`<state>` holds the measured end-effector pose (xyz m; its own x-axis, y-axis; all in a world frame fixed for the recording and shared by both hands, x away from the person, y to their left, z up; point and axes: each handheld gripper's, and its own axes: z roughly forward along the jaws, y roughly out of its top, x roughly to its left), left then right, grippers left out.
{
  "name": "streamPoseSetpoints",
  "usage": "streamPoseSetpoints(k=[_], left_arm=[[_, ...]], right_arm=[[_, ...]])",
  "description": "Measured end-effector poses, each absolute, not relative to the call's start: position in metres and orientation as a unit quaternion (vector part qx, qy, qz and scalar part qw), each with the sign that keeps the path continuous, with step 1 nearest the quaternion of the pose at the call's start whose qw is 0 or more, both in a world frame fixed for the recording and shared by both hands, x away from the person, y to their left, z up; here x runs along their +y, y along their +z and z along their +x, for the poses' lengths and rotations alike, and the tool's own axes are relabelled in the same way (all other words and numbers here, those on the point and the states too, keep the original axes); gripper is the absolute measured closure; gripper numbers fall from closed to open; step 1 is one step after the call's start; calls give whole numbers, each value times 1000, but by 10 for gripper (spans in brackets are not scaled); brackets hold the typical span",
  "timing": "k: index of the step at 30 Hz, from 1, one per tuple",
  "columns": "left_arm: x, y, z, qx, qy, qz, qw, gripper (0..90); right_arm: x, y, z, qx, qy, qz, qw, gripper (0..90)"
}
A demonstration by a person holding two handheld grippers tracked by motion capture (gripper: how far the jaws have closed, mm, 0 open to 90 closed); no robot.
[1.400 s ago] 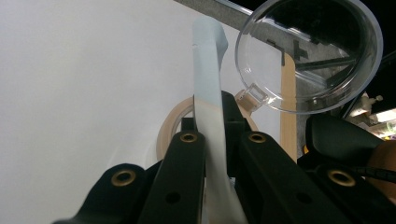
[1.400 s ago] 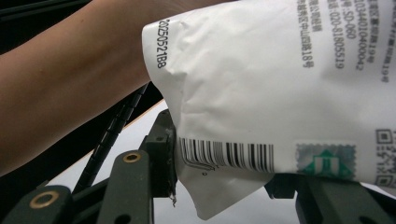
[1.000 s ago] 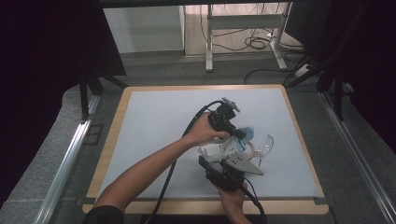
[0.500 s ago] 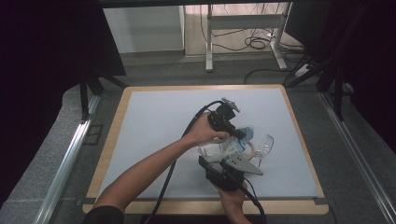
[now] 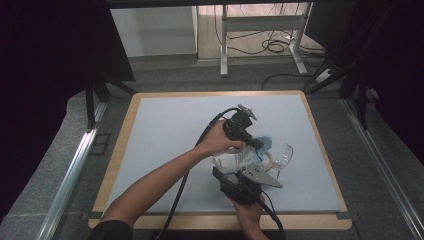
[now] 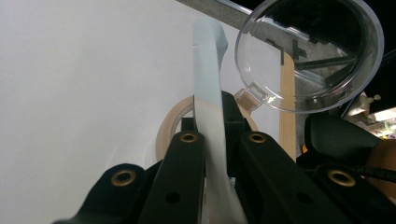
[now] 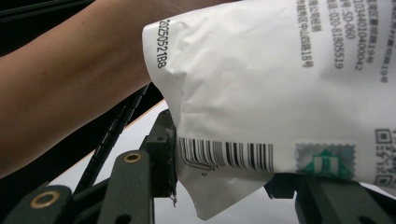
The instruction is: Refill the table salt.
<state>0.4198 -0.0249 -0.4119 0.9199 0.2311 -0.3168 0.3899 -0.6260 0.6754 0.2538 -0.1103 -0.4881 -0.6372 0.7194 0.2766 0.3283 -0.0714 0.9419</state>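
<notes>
Left gripper (image 6: pixel 212 140): black jaws with brass rivets, pinched on a thin pale-blue strip (image 6: pixel 208 79) standing upright between them; seen also in the high view (image 5: pixel 255 142), held mid-worktop. Right gripper (image 7: pixel 219 186): jaws clamped on the lower edge of a white pouch (image 7: pixel 280 84); seen from above (image 5: pixel 239 181) near the front edge, grey three-cornered plate on top. Pouch: crinkled, matte, printed with a barcode, a date code, a green mark and small text; held between both grippers just above the worktop (image 5: pixel 165 130). Clear round plastic lid (image 6: pixel 310 51), glossy, with a small tab, lying just beyond the left gripper. Tan ring (image 6: pixel 168 126) partly hidden behind the jaws. Worktop: flat, pale grey-blue, wood-edged. Surroundings: grey carpet, metal rails, black drapes at both sides, loose cables on the floor behind.
</notes>
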Motion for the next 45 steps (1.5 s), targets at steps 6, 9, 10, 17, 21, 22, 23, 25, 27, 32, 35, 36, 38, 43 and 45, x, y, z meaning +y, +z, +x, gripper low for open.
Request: streamPoseSetpoints(k=[6, 9, 10, 17, 21, 22, 23, 25, 27, 32, 35, 36, 38, 43, 45], left_arm=[[-25, -412, 420, 173, -101, 896, 396, 899], [-25, -412, 421, 172, -103, 896, 396, 900], [-26, -411, 421, 173, -104, 896, 397, 899], [-25, -410, 421, 171, -106, 894, 399, 899], [-26, -410, 421, 172, -107, 894, 400, 899], [-26, -410, 421, 173, -108, 893, 400, 899], [-26, -410, 421, 172, -107, 894, 399, 899], [-26, -409, 421, 171, -106, 894, 400, 899], [-27, -409, 421, 170, -106, 894, 400, 899], [-27, -409, 421, 171, -107, 894, 401, 899], [-27, -409, 421, 170, -106, 894, 400, 899], [-27, -409, 421, 171, -107, 894, 400, 899], [-27, -409, 421, 171, -106, 894, 400, 899], [-26, -410, 421, 171, -106, 894, 399, 899], [-26, -410, 421, 171, -106, 894, 399, 899]], right_arm=[[-110, -488, 253, 662, 616, 396, 159, 549], [-111, -487, 254, 662, 616, 396, 158, 550], [-110, -487, 254, 661, 617, 397, 157, 550], [-112, -486, 253, 658, 622, 395, 155, 552], [-112, -485, 254, 657, 622, 395, 157, 553], [-112, -485, 254, 656, 623, 396, 157, 553], [-112, -484, 254, 654, 624, 398, 155, 553], [-112, -484, 254, 653, 625, 399, 155, 553], [-112, -484, 254, 653, 625, 397, 157, 553], [-112, -483, 254, 653, 625, 399, 157, 554], [-112, -483, 254, 653, 624, 398, 158, 554], [-112, -483, 254, 653, 625, 398, 158, 554], [-112, -483, 254, 654, 624, 397, 157, 554], [-112, -484, 254, 655, 624, 396, 159, 555], [-112, -484, 254, 655, 624, 396, 159, 555]])
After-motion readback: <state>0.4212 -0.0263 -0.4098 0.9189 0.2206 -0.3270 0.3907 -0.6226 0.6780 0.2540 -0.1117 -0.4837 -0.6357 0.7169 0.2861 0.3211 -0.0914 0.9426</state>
